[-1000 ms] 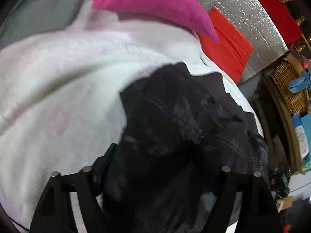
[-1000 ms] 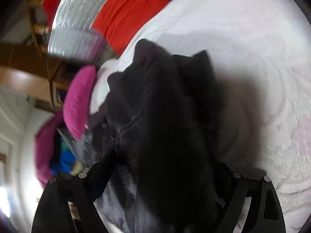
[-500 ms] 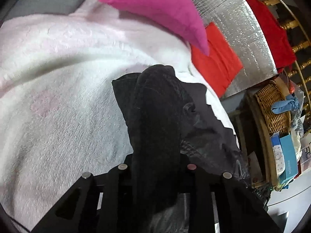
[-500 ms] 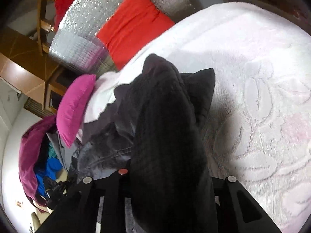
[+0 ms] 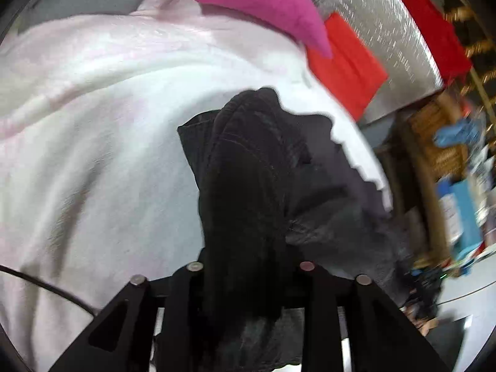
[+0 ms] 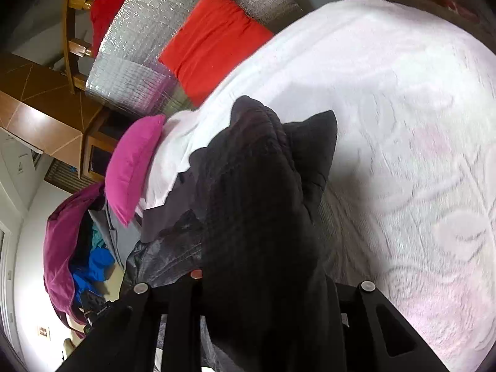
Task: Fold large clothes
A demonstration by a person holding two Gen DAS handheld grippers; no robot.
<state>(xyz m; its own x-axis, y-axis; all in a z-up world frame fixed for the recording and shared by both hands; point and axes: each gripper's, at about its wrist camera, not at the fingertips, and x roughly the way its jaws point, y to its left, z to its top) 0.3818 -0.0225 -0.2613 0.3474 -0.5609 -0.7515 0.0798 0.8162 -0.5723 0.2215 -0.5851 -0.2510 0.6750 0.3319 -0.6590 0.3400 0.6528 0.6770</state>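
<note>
A large black quilted garment (image 5: 248, 167) hangs bunched over a pale pink-white bedspread (image 5: 93, 142). My left gripper (image 5: 249, 271) is shut on a thick fold of it, which fills the gap between the fingers. In the right wrist view the same black garment (image 6: 257, 192) drapes forward from my right gripper (image 6: 257, 279), which is shut on another fold; its right finger is hidden under the cloth. A greyer, shinier part of the garment (image 6: 167, 248) trails off the bed's edge.
A magenta pillow (image 5: 260, 3) and a red cushion (image 5: 347, 62) lie at the head of the bed against a silver foil panel (image 6: 173, 37). A wicker basket (image 5: 443, 142) and cluttered shelves stand to the right. A magenta bag with blue clothes (image 6: 77, 248) sits beyond the bed.
Both grippers have closed from wide open onto folds of the black garment and lifted it. The cloth now hangs narrower and higher over the bedspread.
</note>
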